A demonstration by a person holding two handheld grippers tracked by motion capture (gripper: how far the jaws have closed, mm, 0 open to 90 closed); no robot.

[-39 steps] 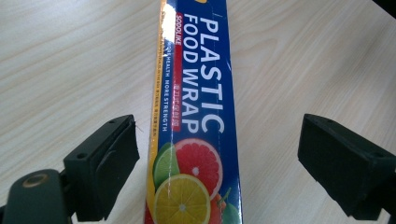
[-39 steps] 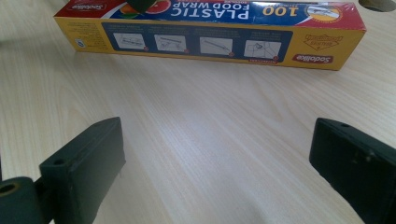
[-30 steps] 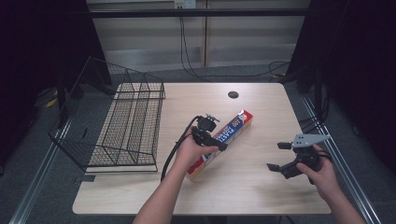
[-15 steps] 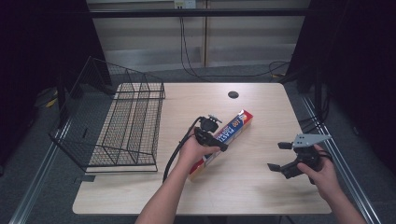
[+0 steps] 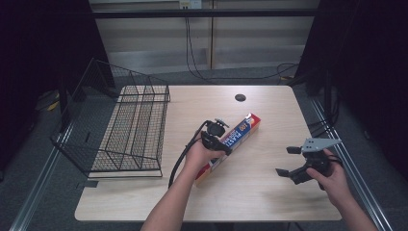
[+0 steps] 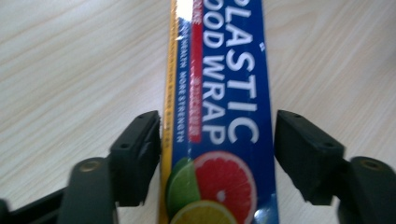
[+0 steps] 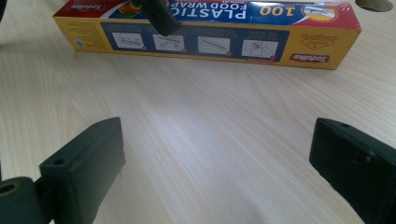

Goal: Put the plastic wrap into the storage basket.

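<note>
A long blue, red and yellow plastic wrap box point(image 5: 243, 129) lies slantwise at the middle of the wooden table point(image 5: 269, 202). My left gripper point(image 5: 221, 143) points down over the box's middle. In the left gripper view its jaws have just been closing on the box point(image 6: 224, 107), and the black pads point(image 6: 140, 154) sit against its two long sides. My right gripper point(image 5: 285, 161) hovers low over the table's right side, open and holding nothing. In the right gripper view the box point(image 7: 210, 44) lies ahead of its wide jaws point(image 7: 217, 158), with a left-gripper jaw point(image 7: 161, 16) on the box's top edge.
A black wire basket point(image 5: 130, 130) stands on the table's left side, reaching past its left edge. A dark round hole point(image 5: 240, 97) sits near the far edge. The left gripper's cable point(image 5: 180, 161) loops beside the forearm. Bare wood lies between the box and the right gripper.
The left gripper's jaws have drawn in against the box's sides. The left hand shifted only slightly. Neither the right gripper nor the box has moved.
</note>
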